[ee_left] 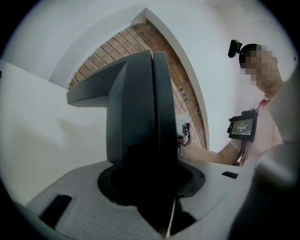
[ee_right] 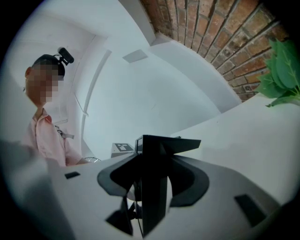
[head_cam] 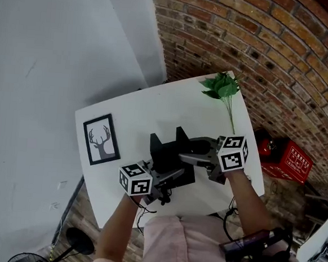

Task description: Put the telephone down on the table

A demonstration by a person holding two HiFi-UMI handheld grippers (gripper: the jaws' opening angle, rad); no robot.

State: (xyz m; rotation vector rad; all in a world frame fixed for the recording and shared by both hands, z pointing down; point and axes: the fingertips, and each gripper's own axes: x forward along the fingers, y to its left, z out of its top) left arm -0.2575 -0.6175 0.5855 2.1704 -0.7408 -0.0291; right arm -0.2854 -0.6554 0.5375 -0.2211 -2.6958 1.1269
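Left gripper [head_cam: 171, 178], right gripper [head_cam: 187, 154] each pinching telephone [head_cam: 167, 153] from opposite sides, near level.

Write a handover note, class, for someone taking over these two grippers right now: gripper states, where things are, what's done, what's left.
Left gripper: shut on the black telephone, at its left side.
Right gripper: shut on its right side.
Telephone: held between both over the white table, between the deer picture and the green sprig; whether it touches the table cannot be told.
Done: phone is over the table.
Left: lower it flat, open both jaws, withdraw.
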